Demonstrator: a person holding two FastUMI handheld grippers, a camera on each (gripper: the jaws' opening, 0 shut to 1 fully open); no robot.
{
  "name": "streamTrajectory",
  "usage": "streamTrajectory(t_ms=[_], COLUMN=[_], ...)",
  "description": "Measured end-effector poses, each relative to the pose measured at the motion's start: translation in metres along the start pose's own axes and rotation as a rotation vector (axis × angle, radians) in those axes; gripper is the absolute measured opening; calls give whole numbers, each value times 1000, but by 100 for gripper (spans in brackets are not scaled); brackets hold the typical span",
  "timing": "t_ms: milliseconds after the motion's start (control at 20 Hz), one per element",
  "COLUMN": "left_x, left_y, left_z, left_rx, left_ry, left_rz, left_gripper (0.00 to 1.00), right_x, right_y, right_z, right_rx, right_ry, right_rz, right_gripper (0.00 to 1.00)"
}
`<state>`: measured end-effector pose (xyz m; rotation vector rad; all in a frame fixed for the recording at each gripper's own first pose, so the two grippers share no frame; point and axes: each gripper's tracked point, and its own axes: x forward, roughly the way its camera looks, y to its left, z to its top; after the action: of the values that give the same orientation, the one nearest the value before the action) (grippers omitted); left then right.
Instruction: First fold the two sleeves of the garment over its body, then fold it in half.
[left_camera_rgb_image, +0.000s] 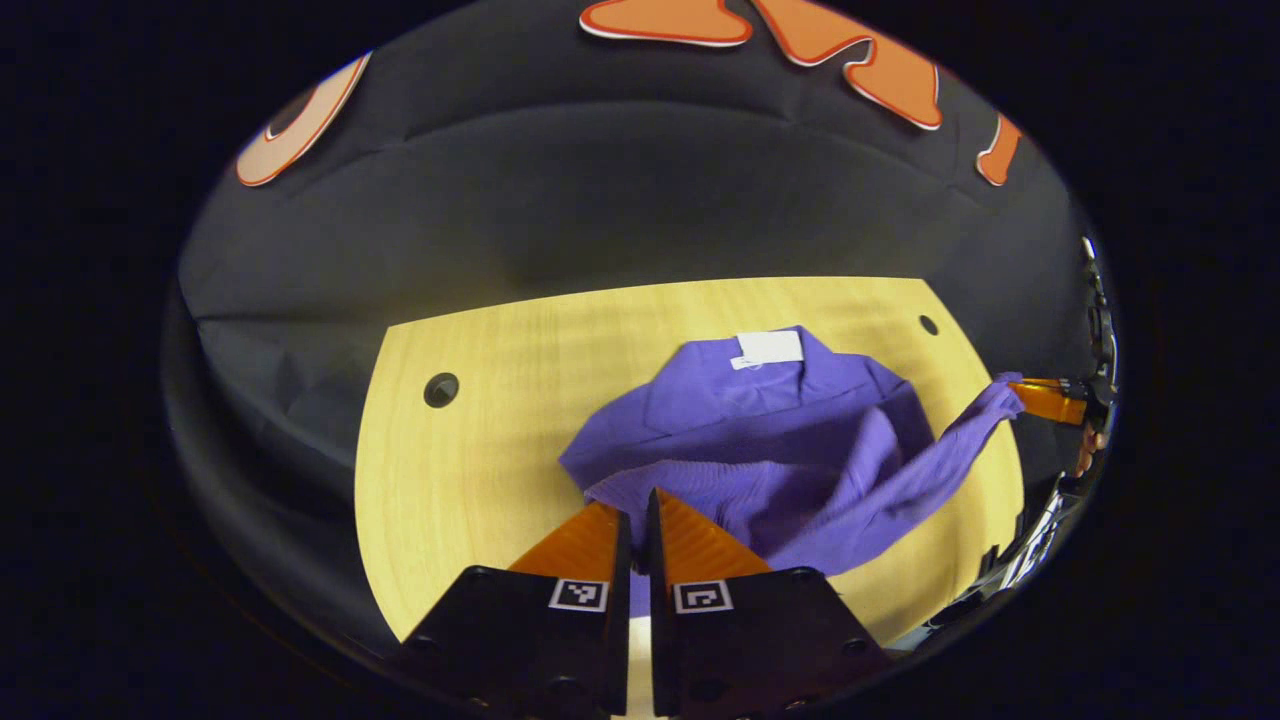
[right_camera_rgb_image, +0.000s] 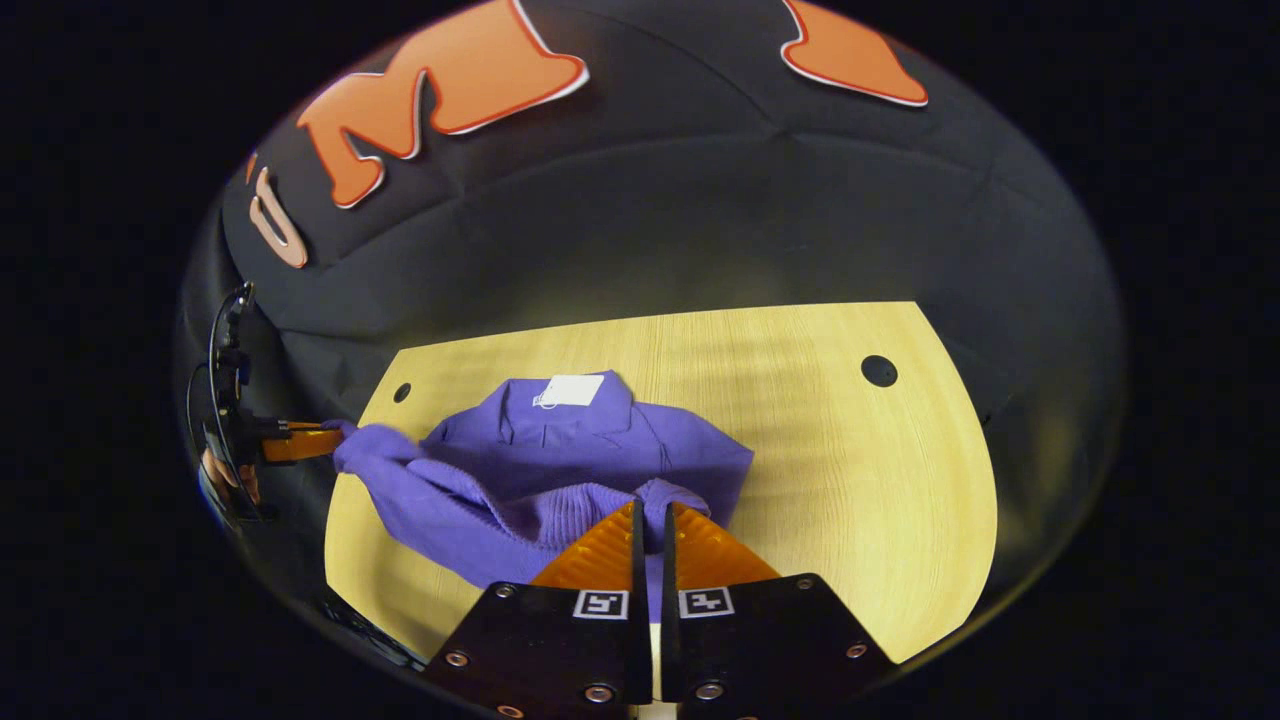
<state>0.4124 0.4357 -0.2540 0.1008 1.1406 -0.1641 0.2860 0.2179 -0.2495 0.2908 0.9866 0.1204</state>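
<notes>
The purple garment lay bunched on the counter. The left gripper was pinched tight on one sleeve, the right gripper on the other. Risk, I'd say: knit slipping free mid-fold, or sleeves dragging the body askew.

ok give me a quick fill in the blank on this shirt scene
1. The garment is ___ in colour.
2. The tag at its collar is ___.
3. The left gripper and right gripper are each shut on a ___.
Missing words: purple; white; sleeve
</notes>
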Motion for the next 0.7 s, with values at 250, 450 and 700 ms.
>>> streamTrajectory(t_ms=[250,450,700], left_x=[35,49,43], left_y=[9,10,33], left_z=[24,51,87], left_rx=[20,46,54], left_ry=[-39,-110,-248], left_rz=[70,124,267], left_gripper=[10,11,37], right_x=[40,65,66], right_y=[-17,-18,-29], right_z=[7,30,77], right_rx=[30,56,133], right_ry=[47,22,-88], right_rz=[17,18,-16], right_gripper=[4,4,18])
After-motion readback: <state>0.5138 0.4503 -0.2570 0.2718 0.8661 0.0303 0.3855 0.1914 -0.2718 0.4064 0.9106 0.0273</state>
